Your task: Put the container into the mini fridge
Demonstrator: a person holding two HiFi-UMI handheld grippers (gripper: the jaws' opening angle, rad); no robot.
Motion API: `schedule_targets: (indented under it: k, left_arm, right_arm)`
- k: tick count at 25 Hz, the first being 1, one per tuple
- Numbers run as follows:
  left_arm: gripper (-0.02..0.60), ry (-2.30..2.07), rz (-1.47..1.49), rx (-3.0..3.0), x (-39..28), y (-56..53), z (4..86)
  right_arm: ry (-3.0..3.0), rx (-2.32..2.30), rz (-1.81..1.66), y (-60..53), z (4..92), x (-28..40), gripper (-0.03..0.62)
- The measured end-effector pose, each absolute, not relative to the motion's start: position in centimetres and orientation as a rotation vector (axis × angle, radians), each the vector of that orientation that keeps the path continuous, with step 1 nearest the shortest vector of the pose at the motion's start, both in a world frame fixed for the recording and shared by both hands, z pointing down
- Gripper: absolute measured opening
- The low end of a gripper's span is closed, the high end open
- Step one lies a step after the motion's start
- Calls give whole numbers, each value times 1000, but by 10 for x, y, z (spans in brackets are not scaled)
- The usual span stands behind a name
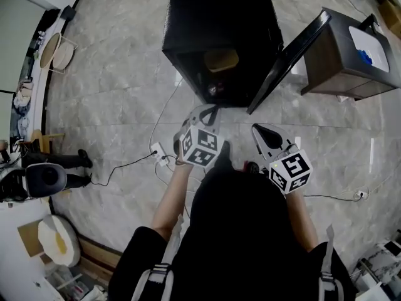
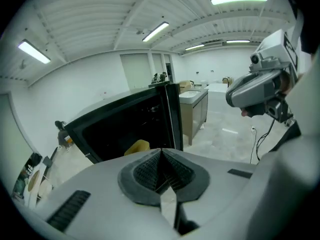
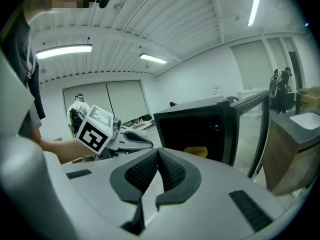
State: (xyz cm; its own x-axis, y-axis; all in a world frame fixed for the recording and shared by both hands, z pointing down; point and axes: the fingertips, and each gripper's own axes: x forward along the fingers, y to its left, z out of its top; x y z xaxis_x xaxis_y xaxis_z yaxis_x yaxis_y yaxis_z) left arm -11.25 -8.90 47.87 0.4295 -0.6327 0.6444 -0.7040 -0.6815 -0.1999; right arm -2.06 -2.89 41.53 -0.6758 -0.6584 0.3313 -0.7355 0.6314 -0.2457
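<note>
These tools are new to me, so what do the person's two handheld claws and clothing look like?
The left claw and right claw are light grey plastic shells with dark, ribbed pads that taper to a pointed beak. Each carries a white cube printed with black square markers. The person wears a black short-sleeved top.

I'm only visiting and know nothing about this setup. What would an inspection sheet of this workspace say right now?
Surface: pale marbled floor tiles.
Job's things: black mini fridge, door swung open; yellow container inside it.
Clutter: pale round discs near the left wall; other bits too small to name.
Grippers: left gripper and right gripper both shut, empty, short of the fridge.
Cables: white power strip and dark cable on the floor.
Surroundings: wooden cabinet right of the fridge.
</note>
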Motion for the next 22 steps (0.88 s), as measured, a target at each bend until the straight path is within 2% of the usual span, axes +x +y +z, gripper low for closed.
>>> schedule_targets:
  k: [11,22]
  left_arm:
    - [33,-1303,844,2437,-62,8,456]
    - [32,-1354,442,2429,-17,75,403]
  right_arm:
    - [-2686,994,571,32,424,31,18]
    - [-2765,836,521,72,410,54,18]
